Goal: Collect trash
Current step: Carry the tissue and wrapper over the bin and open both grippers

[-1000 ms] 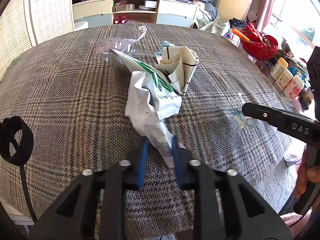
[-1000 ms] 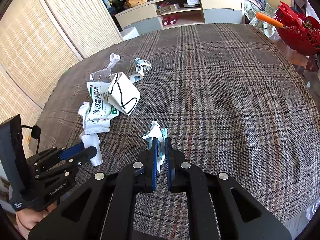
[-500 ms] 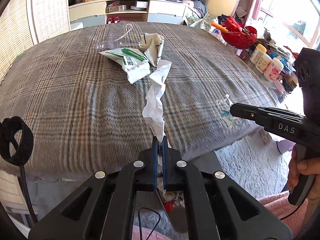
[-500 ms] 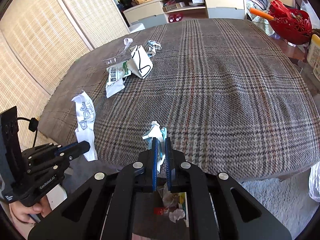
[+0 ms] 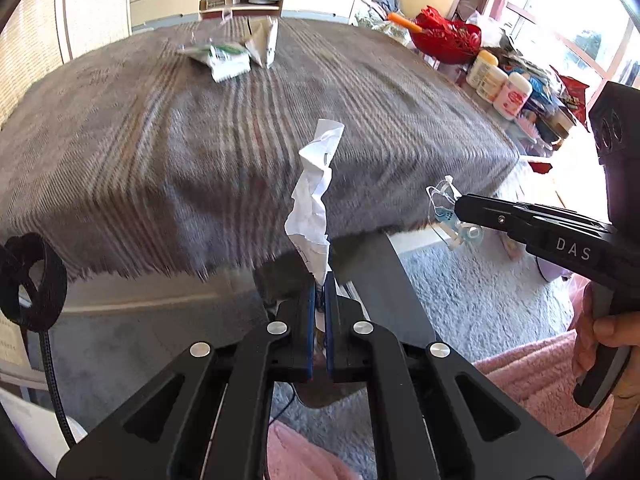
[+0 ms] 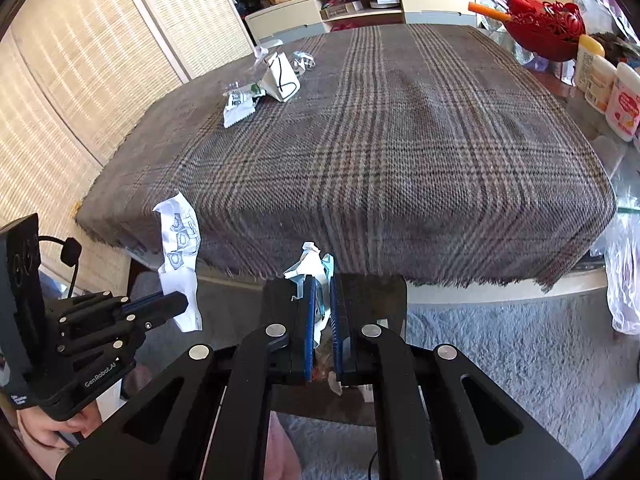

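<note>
Left wrist: left gripper (image 5: 319, 286) pinching long paper strip (image 5: 313, 200), right gripper (image 6: 321, 294) clamping small wrapper (image 6: 310, 266); may snag, slip free.

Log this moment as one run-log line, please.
left hand-held gripper: shut on white paper strip | right hand-held gripper: shut on blue-white wrapper | both past table edge | green-white packet on table
</note>
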